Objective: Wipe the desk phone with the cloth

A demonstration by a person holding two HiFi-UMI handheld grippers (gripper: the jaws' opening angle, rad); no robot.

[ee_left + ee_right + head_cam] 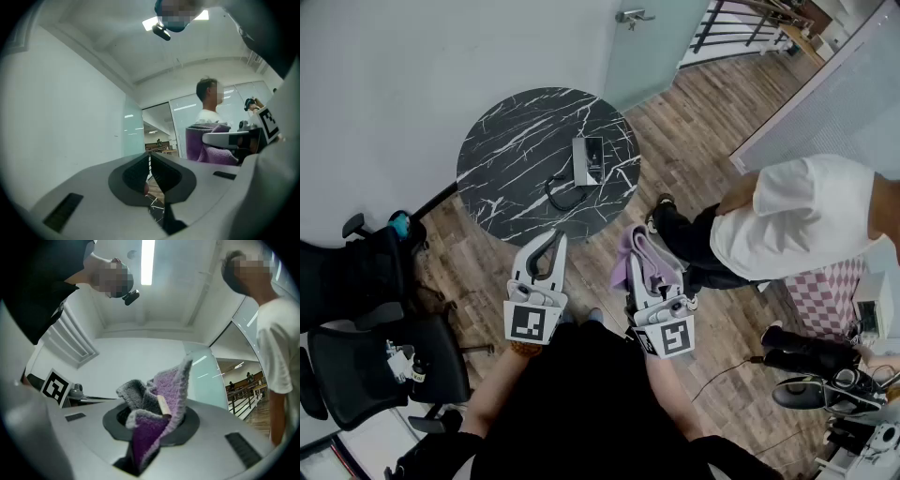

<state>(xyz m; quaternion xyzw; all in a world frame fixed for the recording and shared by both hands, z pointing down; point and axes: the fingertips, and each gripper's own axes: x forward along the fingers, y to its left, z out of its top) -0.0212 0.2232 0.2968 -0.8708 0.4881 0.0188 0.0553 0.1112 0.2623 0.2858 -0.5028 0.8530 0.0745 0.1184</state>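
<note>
A grey desk phone [588, 159] lies on the round black marble table [516, 141], its coiled cord [562, 193] trailing toward me. Both grippers hang short of the table's near edge, over the wooden floor, and their cameras tilt up toward the ceiling. My left gripper [555, 242] [150, 158] is shut, pads touching, with nothing between them. My right gripper [645, 249] [157, 420] is shut on a purple and grey cloth [628, 264] [164, 390], which bunches up out of the jaws. The cloth [213, 143] also shows in the left gripper view, at the right.
A person in a white shirt [797, 220] [276, 338] stands close on the right, between the table and a checked surface [825, 300]. Black office chairs [356, 300] crowd the left. A glass door [661, 37] and a white wall stand behind the table.
</note>
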